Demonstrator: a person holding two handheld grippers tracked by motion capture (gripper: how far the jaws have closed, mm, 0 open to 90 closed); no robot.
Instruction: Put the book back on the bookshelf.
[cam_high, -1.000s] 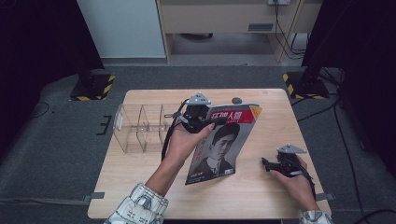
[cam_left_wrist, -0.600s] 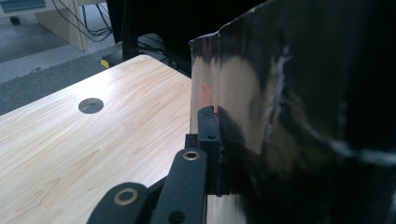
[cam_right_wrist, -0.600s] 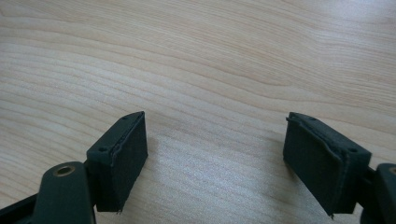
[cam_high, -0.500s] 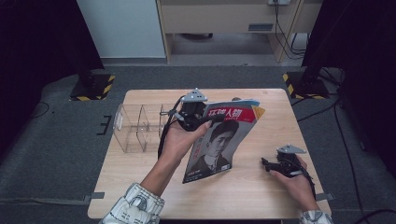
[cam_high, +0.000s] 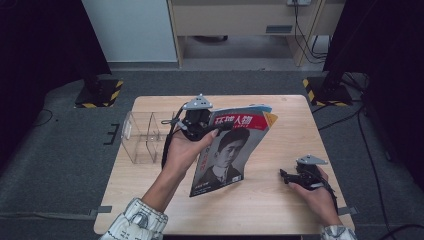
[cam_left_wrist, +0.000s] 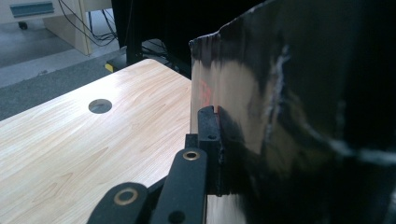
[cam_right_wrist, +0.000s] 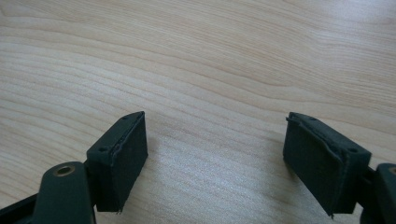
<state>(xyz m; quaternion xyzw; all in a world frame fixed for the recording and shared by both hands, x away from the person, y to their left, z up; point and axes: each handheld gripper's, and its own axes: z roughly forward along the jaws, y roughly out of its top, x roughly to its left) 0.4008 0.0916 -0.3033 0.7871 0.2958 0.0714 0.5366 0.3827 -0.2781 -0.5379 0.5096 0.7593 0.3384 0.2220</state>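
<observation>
Leftmost on the tabletop (cam_high: 280, 205) we note a clear acrylic organizer (cam_high: 142, 137), standing upright near the left edge, just beside the left tool.

Next, the left tool (cam_high: 215, 129) is raised above the middle of the tabletop, held in the person's left hand (cam_high: 182, 150), with its grey three-cornered plate on top. Its jaws are clamped tight on the magazine (cam_high: 227, 150), gripping it at the upper left corner of the cover, near the red title band. We see the magazine hanging from that grip, tilted, cover facing the high camera, with a portrait on it; its lower edge is close to the tabletop, and we cannot tell whether it touches. In the left gripper view the magazine (cam_left_wrist: 299, 116) rises as a dark glossy sheet directly against the tool's near jaw, extending up and to the right of it, and a round hole (cam_left_wrist: 100, 106) in the tabletop lies well apart on the left.

Further right, the right tool (cam_high: 285, 176) rests low at the right side of the tabletop in the person's right hand (cam_high: 315, 192), well apart from the magazine, pointing toward it. In the right gripper view its jaws stand wide apart with bare wood (cam_right_wrist: 210, 70) between them; it has hold of nothing.
</observation>
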